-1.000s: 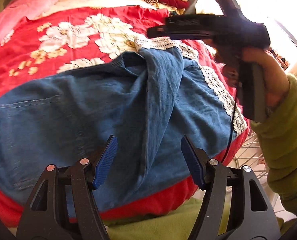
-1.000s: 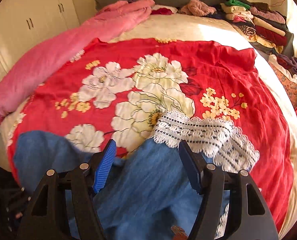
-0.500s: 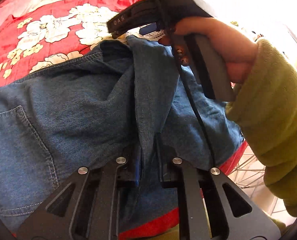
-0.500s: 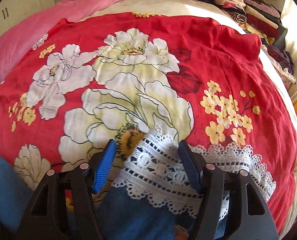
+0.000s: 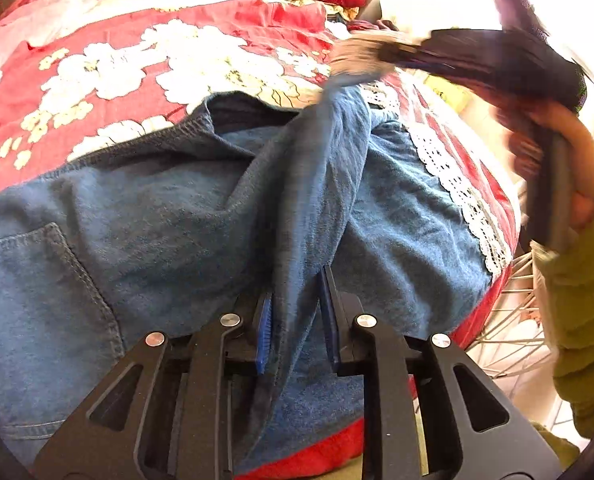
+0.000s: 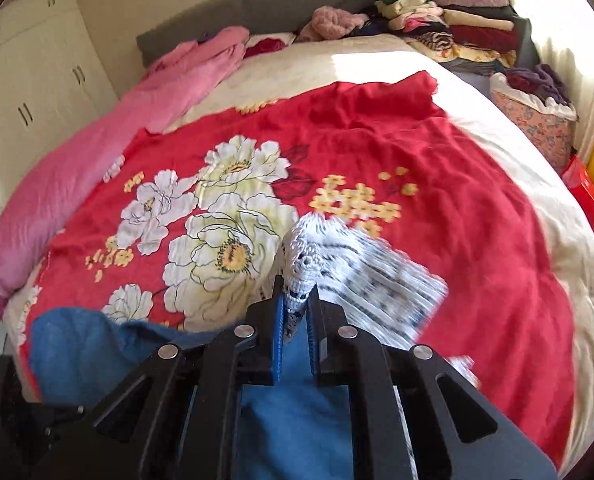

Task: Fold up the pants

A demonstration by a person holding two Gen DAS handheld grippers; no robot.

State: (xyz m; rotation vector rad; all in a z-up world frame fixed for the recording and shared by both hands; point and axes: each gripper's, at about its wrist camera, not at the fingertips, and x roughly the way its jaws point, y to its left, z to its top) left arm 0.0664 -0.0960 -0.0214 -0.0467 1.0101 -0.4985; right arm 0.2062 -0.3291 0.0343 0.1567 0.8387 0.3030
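The denim pants [image 5: 169, 216] lie spread across the near part of the red floral bedspread [image 5: 225, 28], waist end and back pocket [image 5: 37, 280] at the left of the left wrist view, legs running to the right toward the lace-trimmed hems [image 5: 461, 196]. Left side first: the pocket area lies flat and untouched, acting as the anchored part of the garment. At centre, a raised fold of denim [image 5: 317, 184] runs from the near edge up and to the right. The left gripper [image 5: 297, 320] straddles the near end of this fold; its jaws are opening slightly, yet the blue pads still bracket the cloth closely and appear to press on it, so the grip probably serves to pin the lower end of the leg edge while the other end is carried. To the right, the right gripper [image 6: 297, 312] is clamped tight on the lace hem [image 6: 309, 264] of one leg, which bunches up between the pads in the right wrist view; the hem is lifted clear of the bedspread and motion-blurred. Holding the hem corner gives control of the leg's full length for laying it over the other leg, whose lace edge lies flat at the far right. The person's hand [image 5: 573, 168] in a green sleeve [image 5: 585, 320] holds that gripper. Folded clothes [image 6: 457, 20] are stacked at the bed's far right corner, well apart.
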